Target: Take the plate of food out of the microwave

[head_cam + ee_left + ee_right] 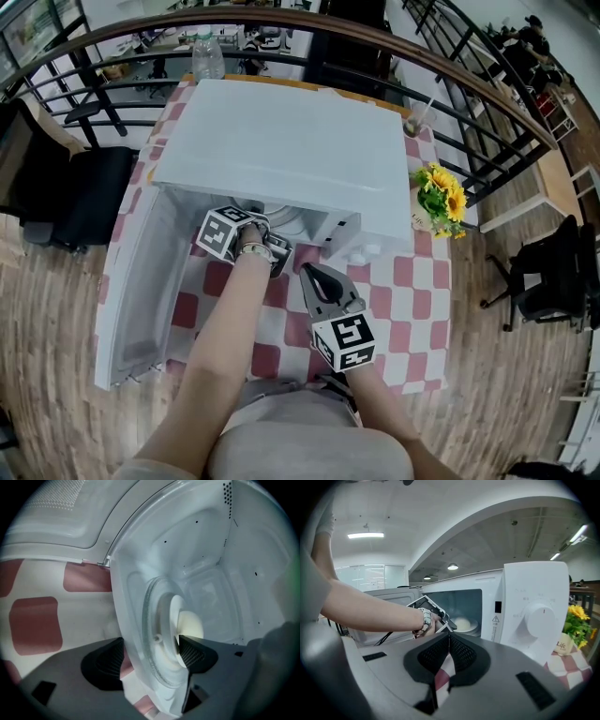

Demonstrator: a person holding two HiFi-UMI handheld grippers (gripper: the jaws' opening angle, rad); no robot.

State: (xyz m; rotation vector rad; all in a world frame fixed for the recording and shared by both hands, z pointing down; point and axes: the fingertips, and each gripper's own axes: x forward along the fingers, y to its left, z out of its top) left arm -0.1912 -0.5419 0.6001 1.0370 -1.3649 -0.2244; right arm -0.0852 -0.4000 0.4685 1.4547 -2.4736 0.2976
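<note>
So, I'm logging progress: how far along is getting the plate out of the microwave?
Done: the microwave door stands open. In hand: the left gripper is at the cavity mouth, jaws apart and lined up on the plate, not yet gripping it. Left: grip the plate and bring it out. The right gripper is shut, empty, outside.

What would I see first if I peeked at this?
A big white microwave sits with its door open on a red-and-white checked tablecloth. The left tongs reach inside, open, toward a white plate of food. Yellow sunflowers stand at the microwave's right.
</note>
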